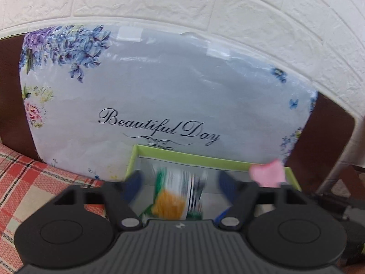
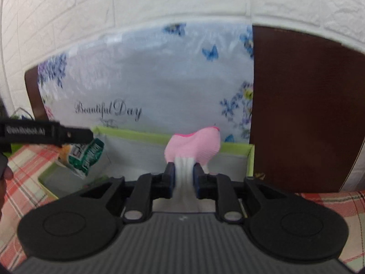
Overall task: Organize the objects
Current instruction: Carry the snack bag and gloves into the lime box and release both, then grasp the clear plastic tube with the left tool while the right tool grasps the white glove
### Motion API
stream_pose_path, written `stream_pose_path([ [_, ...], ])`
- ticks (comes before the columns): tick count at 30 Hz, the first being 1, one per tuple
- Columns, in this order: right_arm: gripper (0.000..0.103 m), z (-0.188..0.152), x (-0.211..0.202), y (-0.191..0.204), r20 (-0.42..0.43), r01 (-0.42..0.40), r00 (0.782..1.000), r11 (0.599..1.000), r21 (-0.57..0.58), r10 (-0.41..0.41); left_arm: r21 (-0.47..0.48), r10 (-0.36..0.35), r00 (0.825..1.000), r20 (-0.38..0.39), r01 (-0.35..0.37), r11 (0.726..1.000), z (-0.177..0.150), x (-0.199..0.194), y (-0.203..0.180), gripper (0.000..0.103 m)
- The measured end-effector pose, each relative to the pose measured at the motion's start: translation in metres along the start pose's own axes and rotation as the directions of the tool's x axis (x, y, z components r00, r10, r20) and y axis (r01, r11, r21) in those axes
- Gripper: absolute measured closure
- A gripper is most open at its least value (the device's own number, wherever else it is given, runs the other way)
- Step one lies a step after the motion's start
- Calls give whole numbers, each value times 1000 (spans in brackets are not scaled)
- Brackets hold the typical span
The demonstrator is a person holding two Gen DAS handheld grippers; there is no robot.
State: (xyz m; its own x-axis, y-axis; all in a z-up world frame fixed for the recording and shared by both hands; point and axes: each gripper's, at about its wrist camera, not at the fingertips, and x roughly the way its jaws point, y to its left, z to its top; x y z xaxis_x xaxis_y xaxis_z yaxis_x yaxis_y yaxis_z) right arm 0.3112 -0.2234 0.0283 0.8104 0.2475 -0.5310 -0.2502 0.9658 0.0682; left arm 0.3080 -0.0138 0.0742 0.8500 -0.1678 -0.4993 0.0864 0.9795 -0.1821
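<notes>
In the left wrist view, the left gripper [image 1: 180,182] is standing with its jaws wide apart above the shallow green-rimmed cardboard box [image 1: 194,158], which is sitting on the red plaid cushion [image 1: 34,182] at the foot of a floral "Beautiful Day" pillow [image 1: 159,86]. A blurred green, white and orange snack packet [image 1: 178,194] is lying between the jaws, touching neither, apparently dropping into the box. At two o'clock a pink cloth [image 1: 269,174] is showing over the box rim.

In the right wrist view, the right gripper [image 2: 184,178] is pinching the white end of that pink and white ribbed sock-like cloth, over the box at twelve o'clock. The packet is at nine o'clock, under the left gripper.

Judging from this, one item is going in; the cloth is not yet released.
</notes>
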Motion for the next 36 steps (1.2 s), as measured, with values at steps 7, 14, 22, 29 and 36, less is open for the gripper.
stream_pose_path([
  [7, 10, -16, -2, 0, 1, -13, 1000, 1000, 21, 13, 60, 43, 999, -15, -42, 997, -12, 2, 2, 9],
  [14, 0, -5, -61, 11, 77, -9, 997, 999, 34, 6, 62, 65, 997, -50, -62, 996, -11, -39, -10, 9],
  [22, 0, -13, -126, 24, 70, 11, 997, 997, 81, -17, 91, 57, 998, -34, -54, 994, -28, -106, -27, 9],
  [29, 0, -39, -176, 42, 44, 38, 998, 997, 60, -41, 135, 40, 999, 6, -40, 990, -52, -158, -38, 9],
  [36, 0, -73, -220, 58, 30, 40, 999, 998, 44, -41, 161, 27, 999, 23, -31, 986, -83, -197, -41, 9],
])
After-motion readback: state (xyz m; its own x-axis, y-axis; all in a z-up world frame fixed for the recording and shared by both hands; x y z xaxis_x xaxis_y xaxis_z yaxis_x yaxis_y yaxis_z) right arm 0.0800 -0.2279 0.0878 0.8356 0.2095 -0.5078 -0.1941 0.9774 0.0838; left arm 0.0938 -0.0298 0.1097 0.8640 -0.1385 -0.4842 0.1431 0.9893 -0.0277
